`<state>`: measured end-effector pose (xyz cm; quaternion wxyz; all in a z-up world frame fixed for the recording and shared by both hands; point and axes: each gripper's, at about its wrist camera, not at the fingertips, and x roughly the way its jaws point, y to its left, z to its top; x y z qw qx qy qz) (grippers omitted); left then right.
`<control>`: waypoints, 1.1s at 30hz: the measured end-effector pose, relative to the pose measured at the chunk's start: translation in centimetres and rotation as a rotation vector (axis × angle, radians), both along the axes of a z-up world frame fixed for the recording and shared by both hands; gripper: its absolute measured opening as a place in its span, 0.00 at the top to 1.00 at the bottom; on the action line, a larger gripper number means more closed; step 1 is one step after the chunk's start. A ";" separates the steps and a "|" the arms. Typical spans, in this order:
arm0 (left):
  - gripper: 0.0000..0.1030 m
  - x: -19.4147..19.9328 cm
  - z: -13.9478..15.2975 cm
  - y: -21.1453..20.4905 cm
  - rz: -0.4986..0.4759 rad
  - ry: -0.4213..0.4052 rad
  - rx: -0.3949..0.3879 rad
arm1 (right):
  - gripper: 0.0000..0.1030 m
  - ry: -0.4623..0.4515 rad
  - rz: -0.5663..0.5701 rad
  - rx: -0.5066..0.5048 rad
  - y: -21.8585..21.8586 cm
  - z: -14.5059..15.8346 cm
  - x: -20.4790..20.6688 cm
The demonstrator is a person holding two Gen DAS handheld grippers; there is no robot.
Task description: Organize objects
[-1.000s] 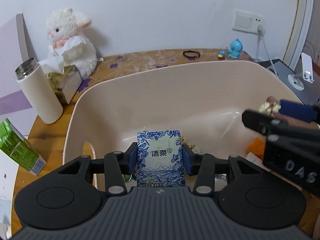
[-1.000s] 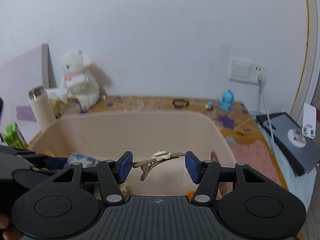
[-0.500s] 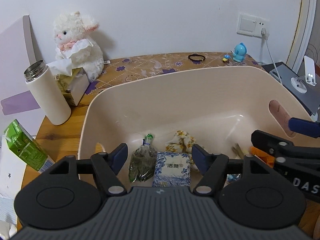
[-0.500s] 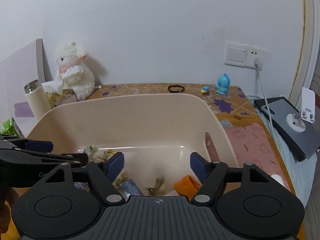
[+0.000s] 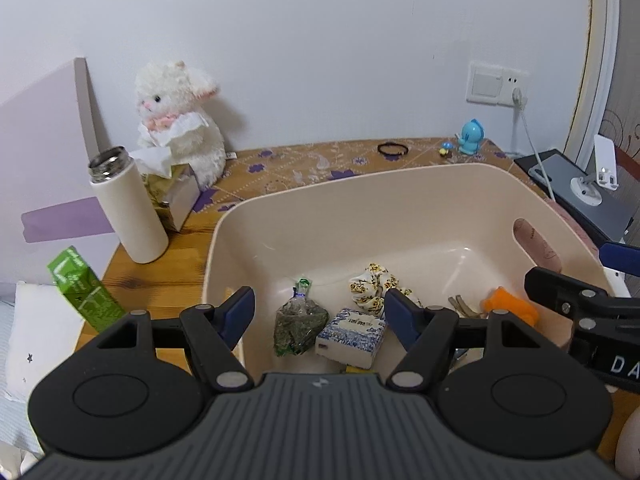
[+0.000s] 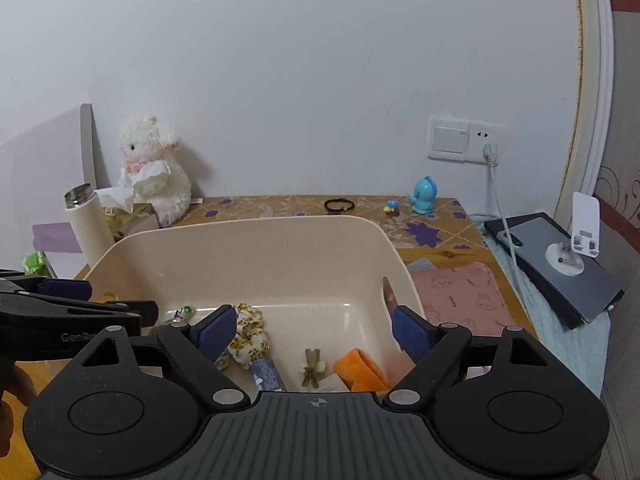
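Observation:
A beige plastic bin [image 5: 400,184] [image 6: 256,236] stands on the table. In it lie a blue-and-white tissue pack [image 5: 352,338], a bag of green leaves [image 5: 298,326], a yellow floral scrunchie [image 5: 372,288] [image 6: 248,338], a brown hair clip [image 6: 312,366] and an orange cloth [image 6: 360,370] [image 5: 510,306]. My left gripper [image 5: 320,312] is open and empty above the bin's near side. My right gripper [image 6: 314,330] is open and empty above the bin.
On the table behind the bin lie a black hair tie [image 5: 394,148], a blue figurine [image 5: 472,136] and a tiny mushroom toy [image 5: 445,151]. A white flask [image 5: 128,208], a tissue box [image 5: 176,196], a plush lamb [image 5: 180,124] and a green carton [image 5: 84,290] stand left. A pink pad [image 6: 460,296] lies right.
My left gripper opened and dropped the tissue pack into the bin. My right gripper opened and dropped the hair clip into the bin. Both grippers rose and drew back.

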<state>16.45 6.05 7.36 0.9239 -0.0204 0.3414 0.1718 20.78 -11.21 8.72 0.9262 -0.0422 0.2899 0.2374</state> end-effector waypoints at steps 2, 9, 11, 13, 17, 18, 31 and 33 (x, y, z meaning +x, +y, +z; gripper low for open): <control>0.29 -1.1 0.3 0.0 0.002 -0.014 -0.001 | 0.16 -0.010 -0.002 0.005 -0.5 0.3 -0.7; 0.29 -5.0 0.9 -0.8 0.000 -0.042 0.013 | 0.11 -0.054 0.003 -0.020 -1.8 0.7 -3.4; 0.29 -6.2 1.0 -1.1 0.005 -0.053 0.009 | 0.10 -0.053 0.009 -0.020 -2.2 0.6 -4.1; 0.29 -7.2 1.1 -1.1 0.005 -0.063 -0.001 | 0.09 -0.054 0.013 -0.024 -2.7 0.5 -4.9; 0.26 -9.0 1.4 -1.5 -0.002 -0.064 -0.002 | 0.07 -0.066 0.013 -0.026 -3.7 0.6 -6.3; 0.25 -9.5 1.5 -1.7 0.000 -0.071 0.003 | 0.07 -0.068 0.011 -0.026 -4.0 0.6 -6.7; 0.13 -14.0 2.1 -3.7 -0.048 -0.123 -0.043 | 0.03 -0.046 0.041 0.031 -7.0 1.3 -10.5; 0.12 -14.6 2.0 -4.0 -0.053 -0.125 -0.057 | 0.03 -0.052 0.037 0.022 -7.2 1.2 -10.9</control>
